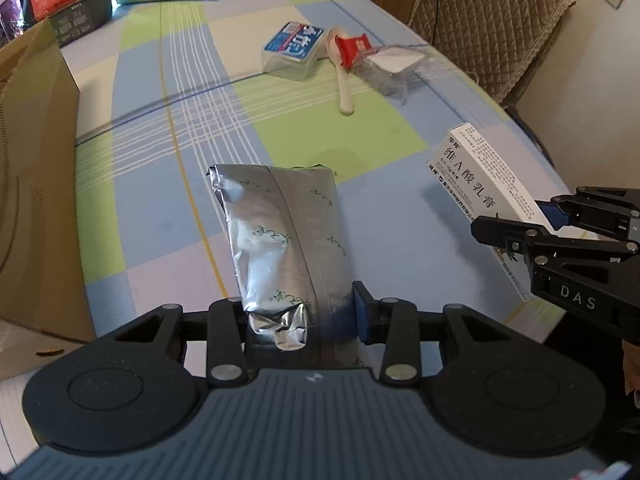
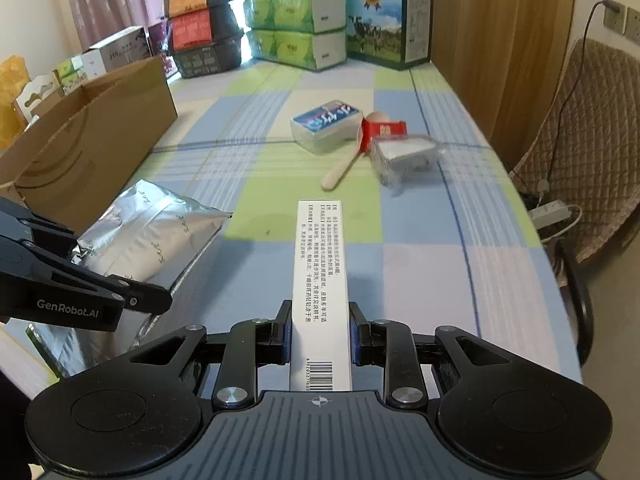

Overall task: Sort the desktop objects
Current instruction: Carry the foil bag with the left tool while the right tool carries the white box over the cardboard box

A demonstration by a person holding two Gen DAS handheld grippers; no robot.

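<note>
Left tool [image 1: 300, 316], level and pointing to 12 o'clock, is clamped on the near end of a silver foil pouch [image 1: 280, 232]. Right tool [image 2: 318, 332], alongside at 3 o'clock of it, grips a white medicine box [image 2: 320, 264] that projects forward above the counter [image 2: 420, 272]. A cardboard box [image 2: 96, 140] borders the counter at 9 o'clock. Toward 12 o'clock lie a clear tub [image 2: 326, 124], spoon [image 2: 340, 170] and red packet [image 2: 382, 132], with open cloth between.

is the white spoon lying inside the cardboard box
No, the spoon lies on the checked tablecloth between the plastic tub and the red packet, well away from the cardboard box.
</note>
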